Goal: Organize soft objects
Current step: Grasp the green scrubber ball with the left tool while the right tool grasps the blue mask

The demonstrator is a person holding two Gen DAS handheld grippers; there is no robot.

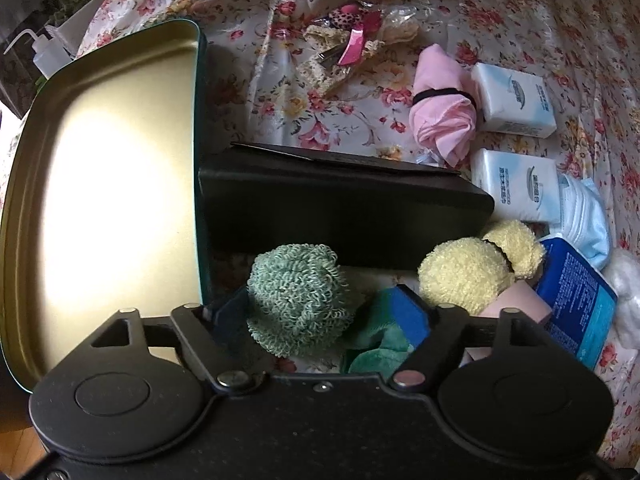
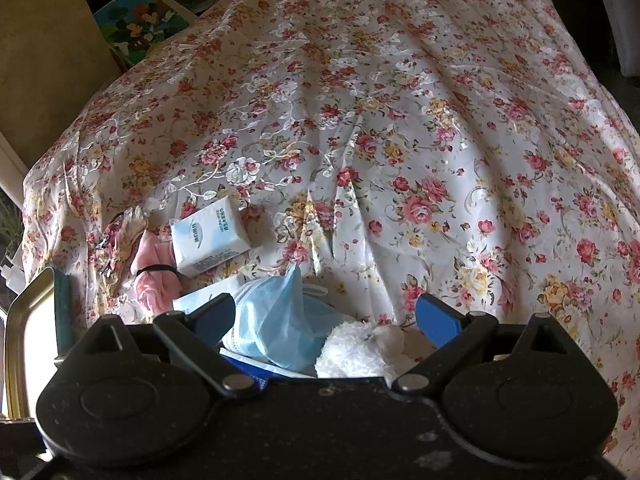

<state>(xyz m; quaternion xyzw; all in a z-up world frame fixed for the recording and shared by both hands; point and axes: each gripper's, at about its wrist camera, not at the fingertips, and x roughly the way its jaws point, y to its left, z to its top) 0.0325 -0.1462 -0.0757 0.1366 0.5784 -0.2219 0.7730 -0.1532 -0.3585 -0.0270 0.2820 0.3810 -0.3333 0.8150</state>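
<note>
One open tin with nothing visible inside sits against a black box.

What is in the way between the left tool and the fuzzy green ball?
Nothing visible. The fuzzy green ball already sits between the left tool's blue fingers, beside a green cloth. The open tin is just left of it, with no visible obstacle between them.
</note>
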